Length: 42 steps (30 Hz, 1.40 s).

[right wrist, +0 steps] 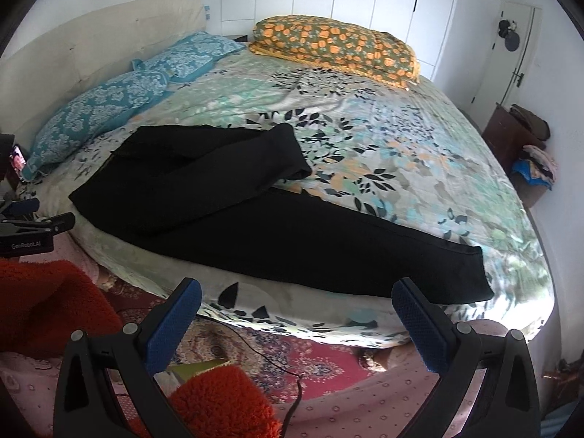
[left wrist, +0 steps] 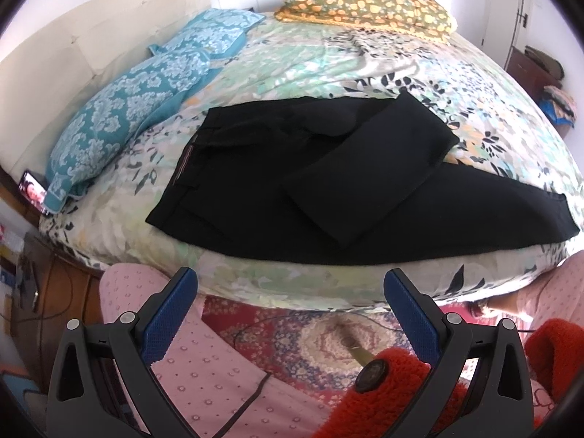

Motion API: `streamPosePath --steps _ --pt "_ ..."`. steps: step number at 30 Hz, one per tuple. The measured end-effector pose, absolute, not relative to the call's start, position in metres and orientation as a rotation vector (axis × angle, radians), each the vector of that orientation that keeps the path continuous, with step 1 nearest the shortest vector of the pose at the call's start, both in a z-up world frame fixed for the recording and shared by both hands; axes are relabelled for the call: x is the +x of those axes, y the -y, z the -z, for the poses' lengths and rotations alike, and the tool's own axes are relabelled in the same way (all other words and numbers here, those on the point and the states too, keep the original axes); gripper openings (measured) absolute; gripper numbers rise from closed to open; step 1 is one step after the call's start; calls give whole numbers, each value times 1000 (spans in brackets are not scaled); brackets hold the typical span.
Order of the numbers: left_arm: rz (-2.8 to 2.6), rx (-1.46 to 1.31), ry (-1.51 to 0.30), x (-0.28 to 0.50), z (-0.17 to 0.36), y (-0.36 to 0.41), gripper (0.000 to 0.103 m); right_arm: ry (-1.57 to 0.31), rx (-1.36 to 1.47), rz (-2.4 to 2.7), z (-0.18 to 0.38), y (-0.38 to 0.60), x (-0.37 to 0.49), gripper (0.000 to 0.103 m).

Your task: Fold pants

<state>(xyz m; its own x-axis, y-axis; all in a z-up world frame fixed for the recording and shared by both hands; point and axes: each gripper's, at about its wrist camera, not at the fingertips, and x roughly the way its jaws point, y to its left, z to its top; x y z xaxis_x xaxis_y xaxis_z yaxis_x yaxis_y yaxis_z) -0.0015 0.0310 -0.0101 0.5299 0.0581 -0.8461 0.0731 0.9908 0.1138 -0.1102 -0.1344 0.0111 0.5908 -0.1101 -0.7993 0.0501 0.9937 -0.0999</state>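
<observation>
Both tools, left tool [left wrist: 290,314] and right tool [right wrist: 297,323], are hanging spread wide and empty off the bed's [right wrist: 365,138] edge. At twelve o'clock the black pants [right wrist: 255,226] are lying, one leg seemingly doubled back; remaining folds are pending.

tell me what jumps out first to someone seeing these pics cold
The black pants stand out most, spread across the near side of the floral bedspread, with one leg doubled back over the other and the other leg stretched out to the right. Behind them, two teal patterned pillows line the headboard side and an orange-spotted pillow sits at the far edge. Both the left gripper and right gripper hang open short of the bed, holding nothing.
</observation>
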Motion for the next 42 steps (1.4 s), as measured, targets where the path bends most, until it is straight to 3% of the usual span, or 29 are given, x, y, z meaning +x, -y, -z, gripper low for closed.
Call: streamPosePath --steps 42 --pt "255 380 -1007 -16 15 48 102 -978 80 186 2 180 -143 103"
